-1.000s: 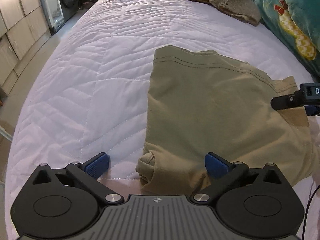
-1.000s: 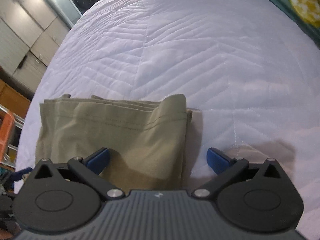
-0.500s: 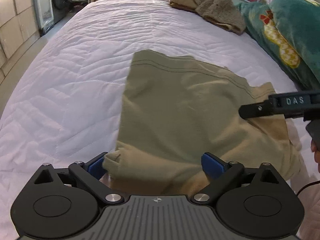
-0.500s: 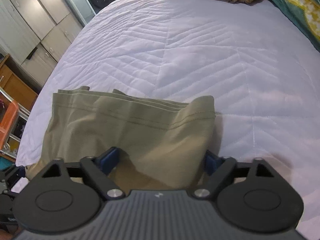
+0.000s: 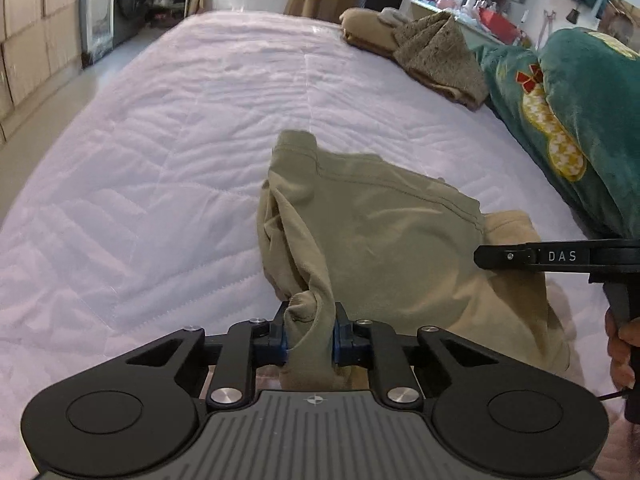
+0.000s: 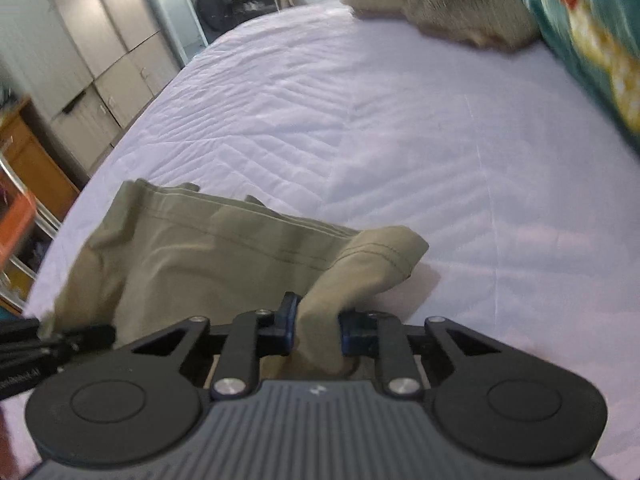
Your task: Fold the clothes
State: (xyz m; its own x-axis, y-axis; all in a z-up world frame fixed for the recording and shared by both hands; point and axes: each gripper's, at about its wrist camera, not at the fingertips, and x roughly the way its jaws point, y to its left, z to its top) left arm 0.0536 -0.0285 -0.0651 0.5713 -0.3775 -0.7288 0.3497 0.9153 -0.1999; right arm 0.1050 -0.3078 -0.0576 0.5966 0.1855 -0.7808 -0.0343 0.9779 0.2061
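Observation:
An olive-khaki folded garment (image 5: 384, 240) lies on the white quilted bed (image 5: 180, 168). My left gripper (image 5: 309, 330) is closing, and its blue pads pinch the bunched near-left corner of the cloth. In the right wrist view the same garment (image 6: 208, 256) spreads to the left, and my right gripper (image 6: 318, 330) is closing with its pads pressed on the near-right corner, which rises off the quilt. The right gripper's black body (image 5: 560, 258) reaches in from the right edge of the left wrist view, with a person's hand (image 5: 620, 340) on its handle.
A pile of tan and brown knit clothes (image 5: 424, 56) sits at the far end of the bed. A teal patterned blanket (image 5: 568, 120) lines the right side. Cabinets (image 6: 100, 52) and floor run along the left edge of the bed.
Both grippers went from wide open astride the garment's near corners to clamped on the cloth. The gripped corners are bunched and lifted, and the far edge has pulled in and wrinkled.

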